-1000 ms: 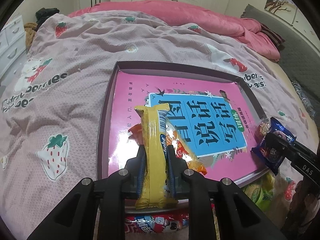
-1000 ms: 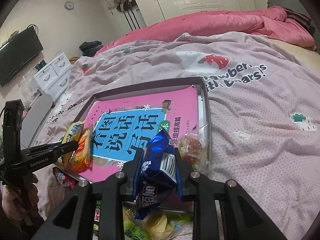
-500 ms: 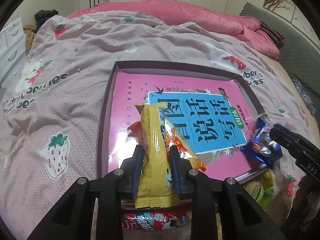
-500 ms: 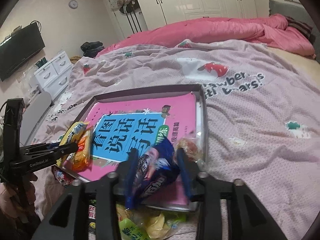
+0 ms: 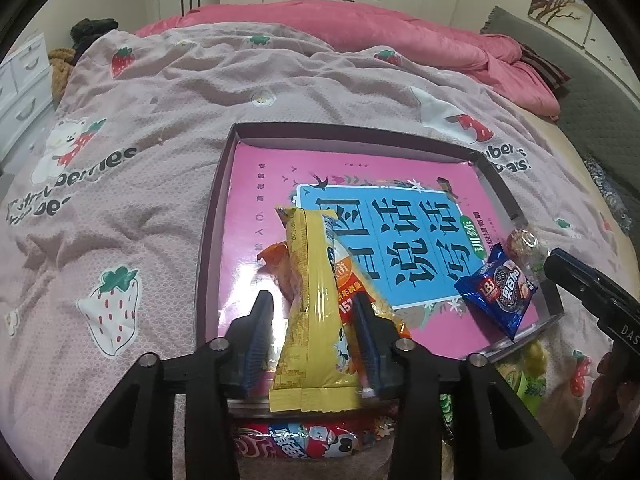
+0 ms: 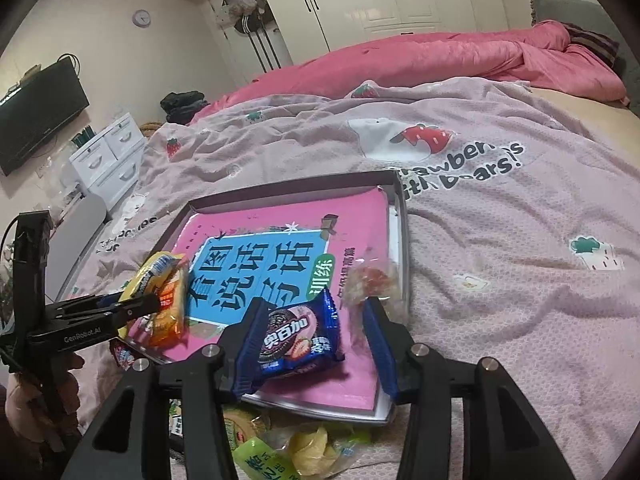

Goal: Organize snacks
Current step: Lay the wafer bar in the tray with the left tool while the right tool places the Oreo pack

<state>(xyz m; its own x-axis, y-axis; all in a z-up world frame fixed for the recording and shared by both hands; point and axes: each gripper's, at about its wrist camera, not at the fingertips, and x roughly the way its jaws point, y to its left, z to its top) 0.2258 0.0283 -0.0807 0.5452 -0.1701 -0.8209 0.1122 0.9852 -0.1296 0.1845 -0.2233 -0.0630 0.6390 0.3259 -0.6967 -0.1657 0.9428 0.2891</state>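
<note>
Over the tray [image 5: 216, 216], both hand-held grippers, left [image 5: 312, 312] and right [image 6: 316, 320], have just been spreading, snack packets lying loose between.

Glossy foil yellow wrapper [image 5: 316, 312] and blue packet [image 6: 298, 334] lie on a shiny pink book cover [image 5: 260, 216] over matt cloth quilt [image 5: 132, 128].

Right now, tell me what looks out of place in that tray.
The yellow snack pack lies skewed across an orange pack, its near end overhanging the tray rim. The blue cookie pack sits flat on the pink book.

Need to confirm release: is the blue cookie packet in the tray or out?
In: the blue cookie packet lies on the pink book inside the tray.
</note>
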